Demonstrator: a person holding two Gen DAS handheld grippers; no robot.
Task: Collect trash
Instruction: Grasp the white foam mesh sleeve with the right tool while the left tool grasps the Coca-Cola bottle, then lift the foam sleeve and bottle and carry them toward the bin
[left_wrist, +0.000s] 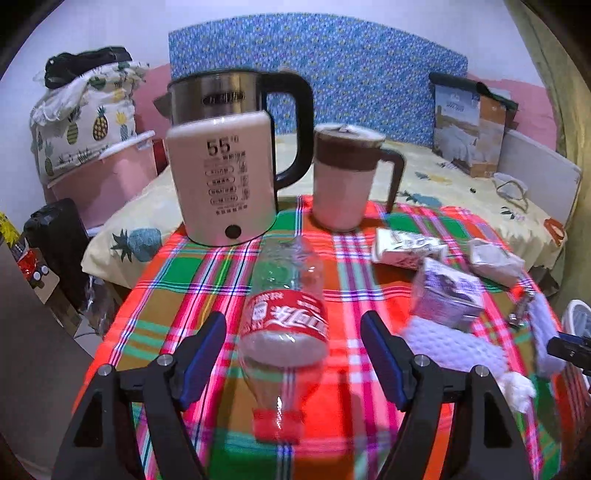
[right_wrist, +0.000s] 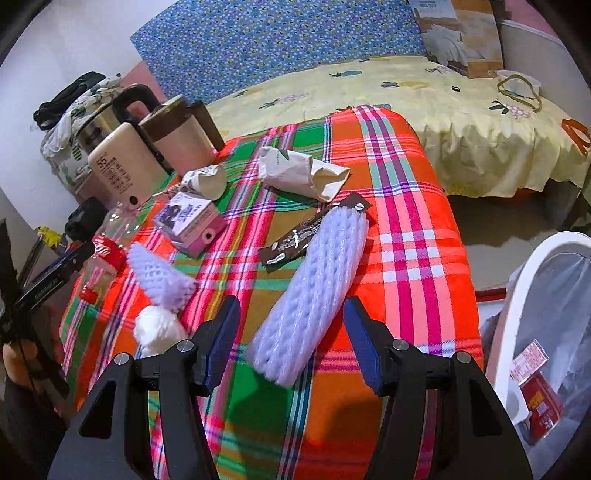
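Plaid tablecloth (right_wrist: 406, 177) by the bed | your left gripper (left_wrist: 293, 347) spread wide around the cola bottle (left_wrist: 284, 317), not pinching | your right gripper (right_wrist: 291, 332) gaping astride the foam net sleeve (right_wrist: 317, 291) at the near edge

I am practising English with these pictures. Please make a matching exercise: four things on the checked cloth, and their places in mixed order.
Things
1. plastic bottle
2. long foam net
3. kettle
4. brown sachet

Places
a. partly under the long foam net
b. between the open left gripper fingers
c. behind the bottle, beside the mug
d. between the open right gripper fingers

Pairs: 1-b, 2-d, 3-c, 4-a
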